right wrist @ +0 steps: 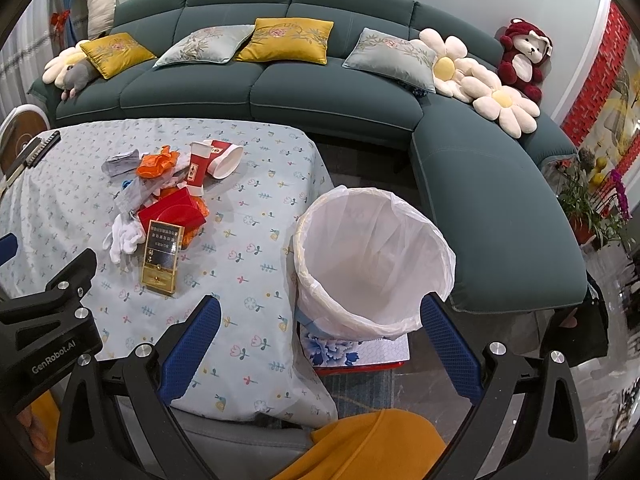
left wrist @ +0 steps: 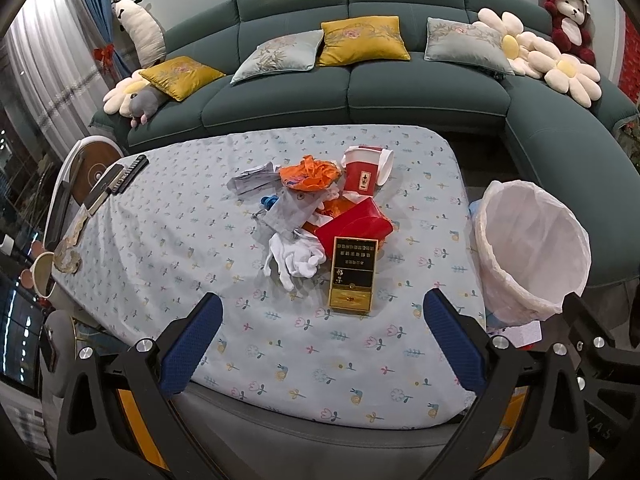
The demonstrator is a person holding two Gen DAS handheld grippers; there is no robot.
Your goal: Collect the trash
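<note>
On the counter (left wrist: 168,240), straight ahead of my left gripper (left wrist: 322,344), the trash sits in one heap: a black-and-gold box (left wrist: 354,274) nearest, white gloves (left wrist: 294,258) just to its left, then a red box (left wrist: 354,226), orange wrapping (left wrist: 310,172) and a red paper cup (left wrist: 362,174) farther back. The box's long axis runs away from me, roughly in line with the fingers (left wrist: 192,344), so I'd judge a straight reach would span its narrow width. Both grippers are spread wide and hold nothing. My right gripper (right wrist: 320,344) faces the lined bin (right wrist: 372,256) beside the counter's right edge, so the left is nearer the heap.
</note>
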